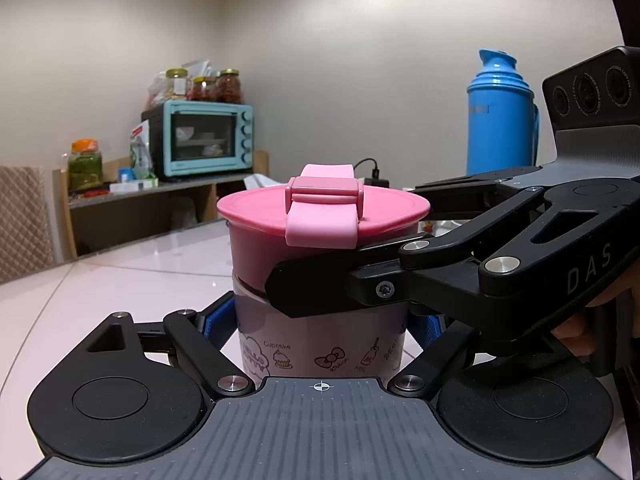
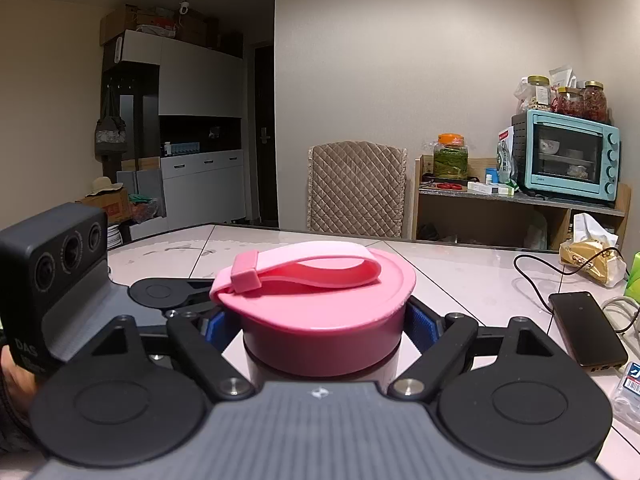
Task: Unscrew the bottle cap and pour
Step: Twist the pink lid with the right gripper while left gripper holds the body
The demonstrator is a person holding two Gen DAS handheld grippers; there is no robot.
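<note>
- Pink plastic bottle cap (image 1: 320,216), wide and round with a smooth, flat top, sits on a squat cylindrical bottle with a pale printed body (image 1: 320,344); the bottle stands upright on the glossy pale tiled surface (image 1: 120,272).
- Lighter pink soft carry strap (image 2: 304,268) arches over the cap, held through a small pink loop at one edge.
- Printing on the bottle body: small cartoon drawings with the words "Cupcake", "Ribbon", "Milk" and part of "HELLO KITTY".
- Left tongs (image 1: 320,328), matte black linkage with blue ribbed pads (image 1: 218,320), are clamped on the bottle body below the cap, a pad touching each side.
- Right tongs (image 2: 324,320), same black build with blue ribbed pads (image 2: 420,322), are clamped on the cap's skirt from either side; in the left wrist view they come in from the right, and "DAS" reads on their housing.
- Background: a glossy blue vacuum flask (image 1: 500,116) stands well behind the bottle; a teal toaster oven (image 1: 200,140) sits on a wooden shelf with glass jars on top.
- Black slab-shaped phone (image 2: 588,328) with a cable lies on the surface, right of the bottle in the right wrist view.
</note>
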